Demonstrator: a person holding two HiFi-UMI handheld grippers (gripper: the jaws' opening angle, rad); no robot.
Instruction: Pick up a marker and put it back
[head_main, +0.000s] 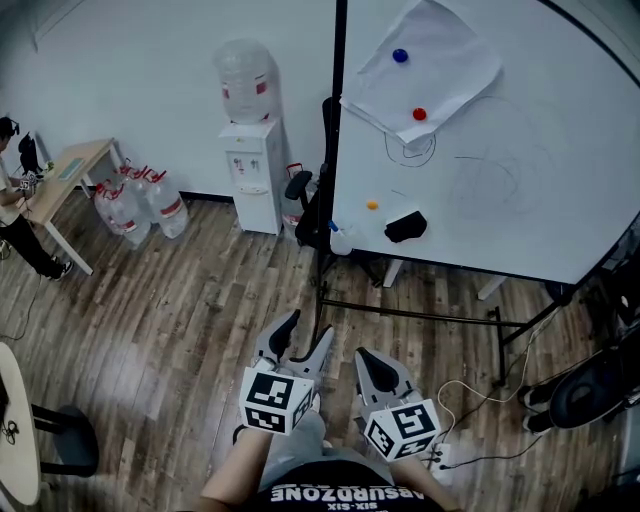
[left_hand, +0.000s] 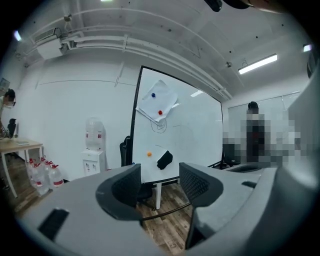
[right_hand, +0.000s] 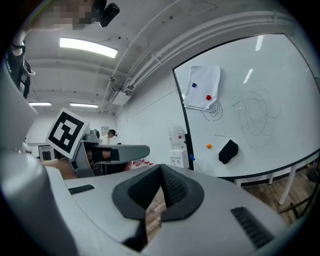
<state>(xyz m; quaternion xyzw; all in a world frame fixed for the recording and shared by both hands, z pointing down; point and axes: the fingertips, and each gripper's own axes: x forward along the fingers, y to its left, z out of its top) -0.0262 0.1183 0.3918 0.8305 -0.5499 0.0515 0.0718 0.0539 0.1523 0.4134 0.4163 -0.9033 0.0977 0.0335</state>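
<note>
Well short of the whiteboard (head_main: 520, 200), the left hand-held gripper (head_main: 306, 334) is hanging released and empty, while the right hand-held gripper (head_main: 372, 362) is sitting clenched on nothing. The marker is probably the small blue-capped thing (head_main: 336, 231) at the board's lower left corner, though it is too small to confirm. A long reach is risking misjudgement: the jaws could be knocking it off, or closing on the black eraser (head_main: 405, 226) instead.
</note>
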